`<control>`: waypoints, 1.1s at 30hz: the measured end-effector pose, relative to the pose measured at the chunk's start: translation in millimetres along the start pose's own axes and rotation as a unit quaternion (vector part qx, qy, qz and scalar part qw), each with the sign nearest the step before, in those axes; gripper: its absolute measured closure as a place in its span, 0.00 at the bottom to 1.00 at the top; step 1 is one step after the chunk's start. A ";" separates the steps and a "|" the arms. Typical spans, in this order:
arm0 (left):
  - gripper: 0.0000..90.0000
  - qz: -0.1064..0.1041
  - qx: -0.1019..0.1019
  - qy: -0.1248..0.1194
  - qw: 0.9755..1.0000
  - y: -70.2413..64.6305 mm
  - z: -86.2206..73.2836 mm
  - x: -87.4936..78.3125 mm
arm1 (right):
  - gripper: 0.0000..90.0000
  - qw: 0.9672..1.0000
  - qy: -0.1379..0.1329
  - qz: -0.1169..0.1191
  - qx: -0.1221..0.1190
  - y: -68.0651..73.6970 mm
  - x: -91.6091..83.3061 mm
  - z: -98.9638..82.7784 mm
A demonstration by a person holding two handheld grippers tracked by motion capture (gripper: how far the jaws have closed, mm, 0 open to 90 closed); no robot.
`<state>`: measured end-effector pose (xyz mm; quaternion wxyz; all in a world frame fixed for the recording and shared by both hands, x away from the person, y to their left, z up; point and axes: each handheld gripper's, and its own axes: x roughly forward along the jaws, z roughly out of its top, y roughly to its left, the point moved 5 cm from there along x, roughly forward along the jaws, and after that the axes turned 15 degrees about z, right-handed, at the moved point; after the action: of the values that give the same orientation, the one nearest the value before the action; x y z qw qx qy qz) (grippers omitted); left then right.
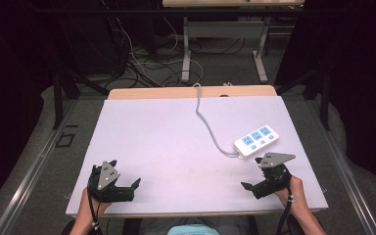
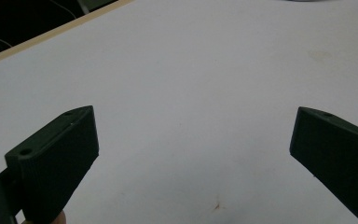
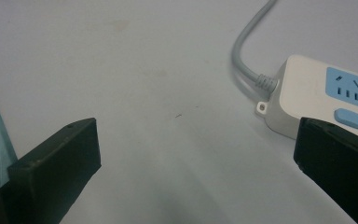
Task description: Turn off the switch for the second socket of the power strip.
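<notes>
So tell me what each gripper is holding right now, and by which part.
Nothing is held. The left gripper and the right gripper both stand open over the white table; the power strip lies untouched beside the right one.

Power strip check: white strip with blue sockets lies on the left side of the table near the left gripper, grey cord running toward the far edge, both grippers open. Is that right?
Not quite. The power strip lies on the right side, near the right gripper, as the high view shows. The grey cord does run to the far edge, and the left gripper is open too.
</notes>
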<state>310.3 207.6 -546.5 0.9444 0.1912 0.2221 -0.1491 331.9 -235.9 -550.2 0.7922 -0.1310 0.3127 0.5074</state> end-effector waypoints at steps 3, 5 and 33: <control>0.01 0.005 0.004 -0.004 1.000 1.4 0.6 1.1 | 0.00 1.000 0.002 0.002 -0.001 -0.7 0.3 1.4; 0.01 0.000 -0.001 -0.001 1.000 0.2 0.3 1.6 | 0.00 1.000 -0.001 -0.001 -0.004 -2.8 1.9 3.9; 0.01 0.004 0.008 0.001 1.000 0.2 0.2 2.9 | 0.00 0.999 -0.009 -0.032 0.024 -27.5 -2.9 20.4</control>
<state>312.9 207.1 -547.6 0.9433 0.1997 0.2208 -0.1466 362.8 -239.6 -535.7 0.8135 -0.1168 0.3136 0.4755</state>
